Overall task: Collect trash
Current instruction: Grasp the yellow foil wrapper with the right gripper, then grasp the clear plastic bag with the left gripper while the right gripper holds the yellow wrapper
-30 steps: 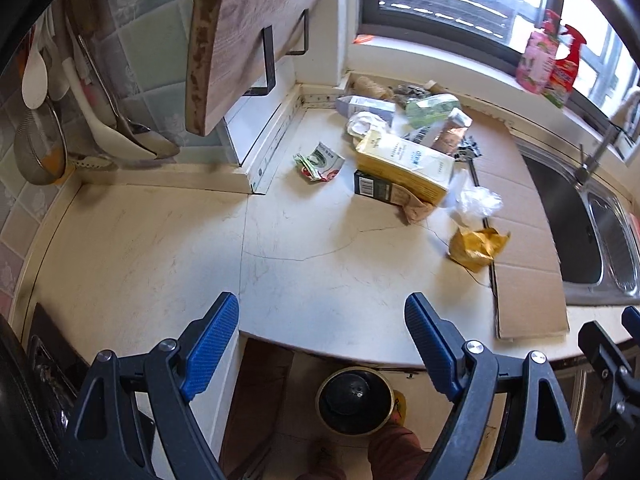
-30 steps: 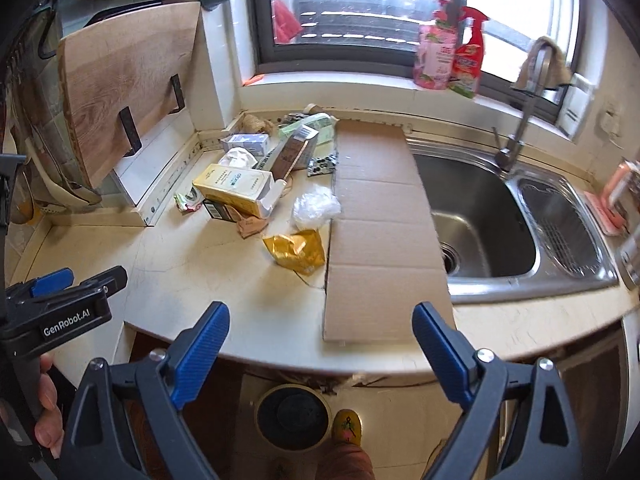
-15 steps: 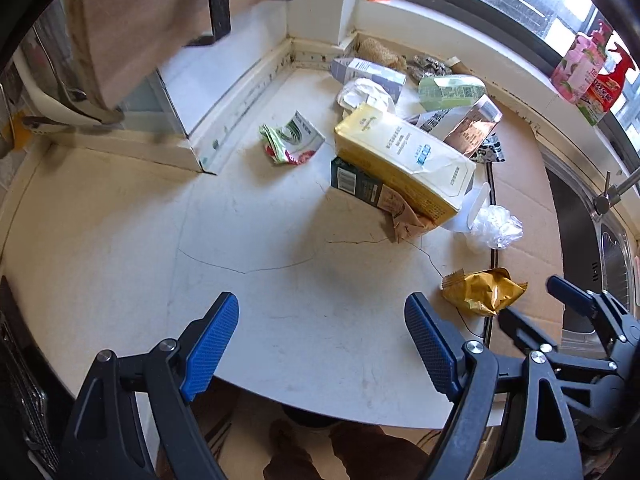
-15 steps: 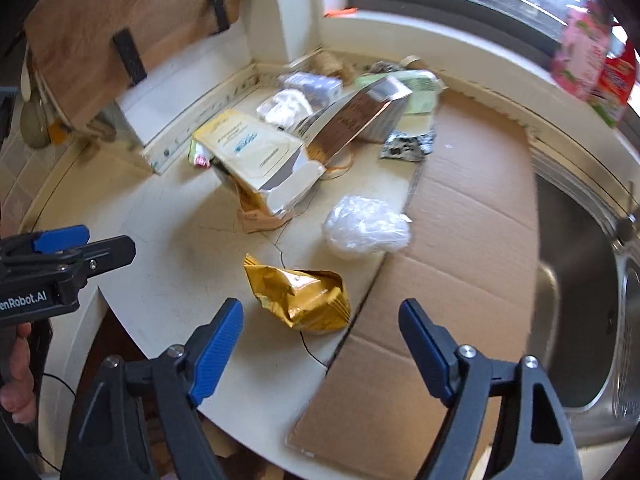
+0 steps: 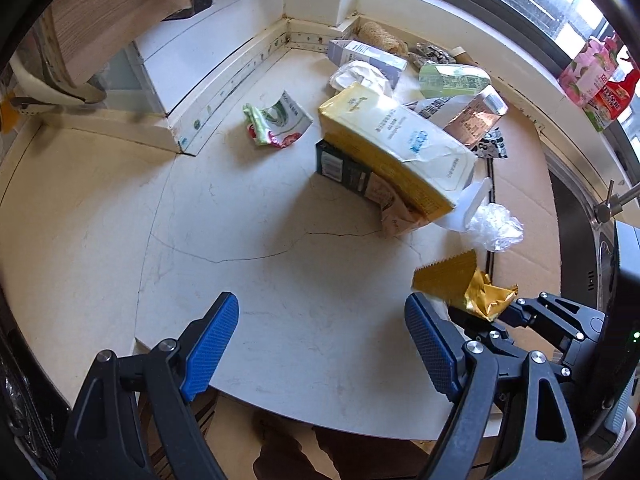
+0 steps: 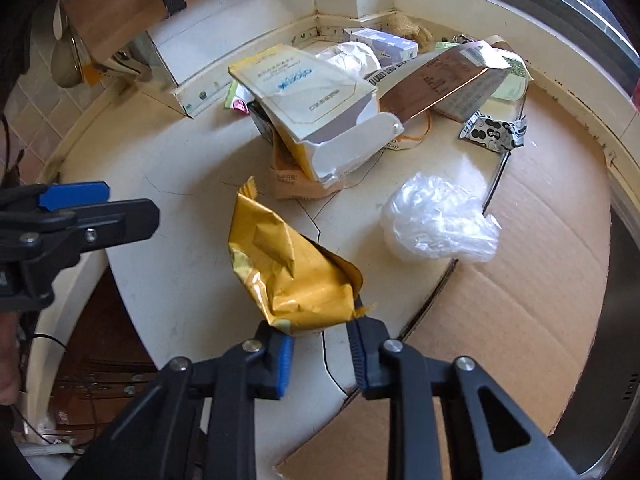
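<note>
Gold foil, thin and crinkly: the gold wrapper (image 6: 288,264) sits nearest us, at the counter's front edge beside the cardboard sheet (image 6: 516,280), and our right gripper (image 6: 320,354) has just been closing, its jaws now pinching the wrapper's lower end. We judge it nearly weightless, slick and prone to slipping, so a bunched fold suits better than a flat edge. Our left gripper (image 5: 320,344) hangs spread and empty at nine o'clock. Farther off, at two o'clock, lies a crumpled clear plastic (image 6: 440,220), soft and collapsible; beyond, at twelve, the yellow carton (image 6: 316,108), stiffer and bulkier.
</note>
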